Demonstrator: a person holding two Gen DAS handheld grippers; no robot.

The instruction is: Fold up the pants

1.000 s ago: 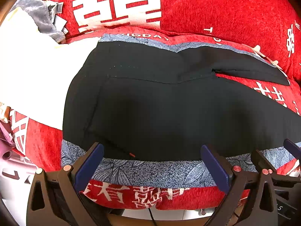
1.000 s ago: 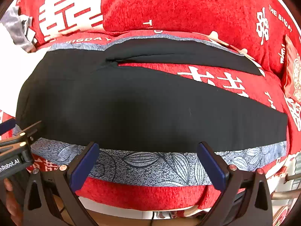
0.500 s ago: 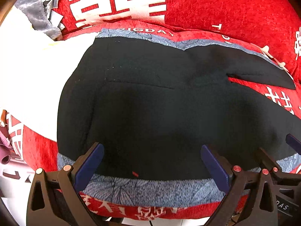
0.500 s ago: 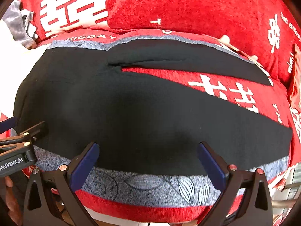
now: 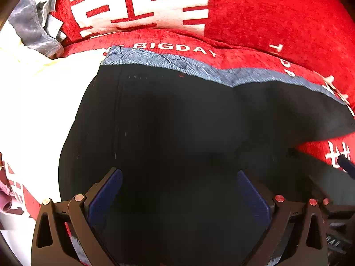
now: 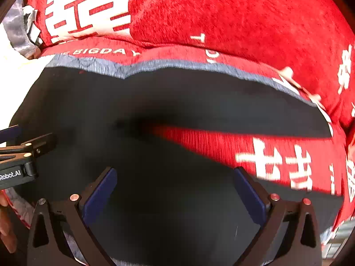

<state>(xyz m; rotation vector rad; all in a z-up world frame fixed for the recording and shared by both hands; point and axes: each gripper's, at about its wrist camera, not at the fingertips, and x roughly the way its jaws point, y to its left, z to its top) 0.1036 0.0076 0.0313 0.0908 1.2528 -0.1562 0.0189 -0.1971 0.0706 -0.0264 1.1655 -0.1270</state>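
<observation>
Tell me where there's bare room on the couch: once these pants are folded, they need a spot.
Bare red seat shows between the two legs of the black pants, a wedge widening rightward. A grey-blue strip borders the far edge. Leftward it's crowded: white cloth and grey fabric.

Both grippers are now much closer to the black pants (image 5: 177,133) than a second ago. The left gripper (image 5: 177,195), whose blue pads framed the near edge of the pants and the grey-blue leaf-print strip, now has its wide-apart fingers over black cloth alone. The right gripper (image 6: 175,190) has moved forward likewise, past that strip, so its pads sit over the near trouser leg. The red gap between the legs looks larger and nearer.
</observation>
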